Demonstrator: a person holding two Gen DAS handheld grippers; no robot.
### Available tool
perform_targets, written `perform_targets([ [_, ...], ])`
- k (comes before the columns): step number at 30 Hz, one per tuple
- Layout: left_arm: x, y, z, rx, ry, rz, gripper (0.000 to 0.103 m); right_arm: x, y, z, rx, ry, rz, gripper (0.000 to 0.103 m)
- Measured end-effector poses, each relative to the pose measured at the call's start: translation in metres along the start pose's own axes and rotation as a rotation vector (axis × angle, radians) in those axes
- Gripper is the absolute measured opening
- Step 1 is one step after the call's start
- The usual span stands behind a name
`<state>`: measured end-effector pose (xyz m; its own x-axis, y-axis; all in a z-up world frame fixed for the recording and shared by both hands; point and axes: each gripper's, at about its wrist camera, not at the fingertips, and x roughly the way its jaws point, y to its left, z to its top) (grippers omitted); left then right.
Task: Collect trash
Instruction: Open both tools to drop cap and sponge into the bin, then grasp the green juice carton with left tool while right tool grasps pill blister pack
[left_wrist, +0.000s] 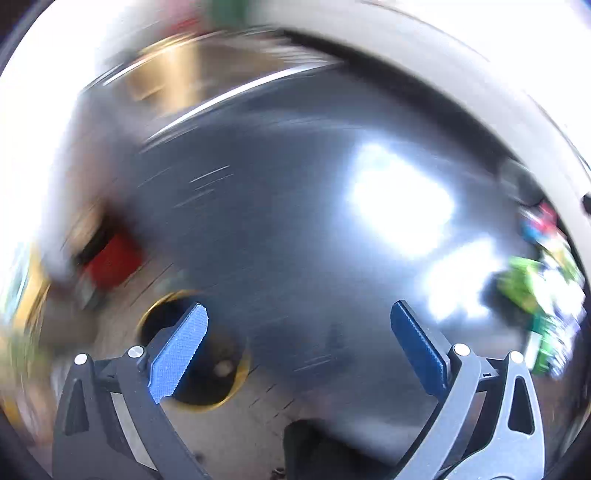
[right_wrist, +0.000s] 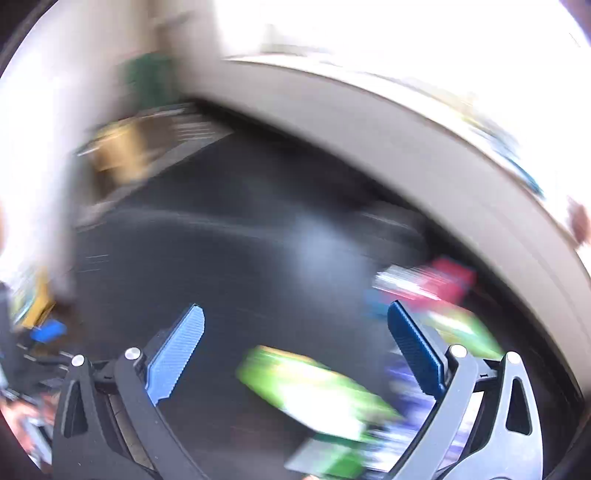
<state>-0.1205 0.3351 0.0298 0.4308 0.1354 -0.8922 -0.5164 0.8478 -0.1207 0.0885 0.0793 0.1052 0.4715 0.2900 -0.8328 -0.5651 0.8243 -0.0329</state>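
Green wrappers (right_wrist: 314, 391), blurred and probably snack packets, lie on the dark bench (right_wrist: 221, 240) under the right gripper (right_wrist: 295, 350), whose blue fingers (right_wrist: 175, 354) stand wide with nothing between them. The left gripper (left_wrist: 299, 350) also stands wide and empty above a round dark hole (left_wrist: 207, 373) in the bench, with more green trash (left_wrist: 532, 291) far to its right.

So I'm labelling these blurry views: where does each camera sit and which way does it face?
Left wrist: on the left gripper, facing down at a dark glossy table; open blue-padded fingers show.
Right wrist: on the right gripper, facing the same table and a green packet; open fingers show.
Shared: the table, green packets at right.
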Motion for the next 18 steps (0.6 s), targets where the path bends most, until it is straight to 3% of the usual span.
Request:
perform_targets([
  [3,0.002,-0.089,0.021,0.241,0.003,-0.126,0.096,0.0,-0.117,-0.041,0.155,0.097,-0.16,0.096],
  [5,0.003,-0.146,0.026,0.406,0.015,-0.174,0.096,-0.005,-0.162,-0.066,0.251,0.14,-0.204,0.096],
  [8,0.017,-0.202,0.028,0.608,0.022,-0.17,0.096,-0.017,-0.207,-0.113,0.422,0.177,-0.211,0.096],
  [12,0.044,-0.237,0.034,0.792,0.039,-0.126,0.096,-0.018,-0.209,-0.163,0.557,0.205,-0.139,0.096],
  [16,0.066,-0.254,0.041,0.89,0.07,-0.103,0.096,0.003,-0.19,-0.192,0.556,0.269,-0.133,0.096],
  [18,0.073,-0.259,0.045,0.92,0.08,-0.102,0.096,0.015,-0.187,-0.199,0.521,0.293,-0.171,0.095],
])
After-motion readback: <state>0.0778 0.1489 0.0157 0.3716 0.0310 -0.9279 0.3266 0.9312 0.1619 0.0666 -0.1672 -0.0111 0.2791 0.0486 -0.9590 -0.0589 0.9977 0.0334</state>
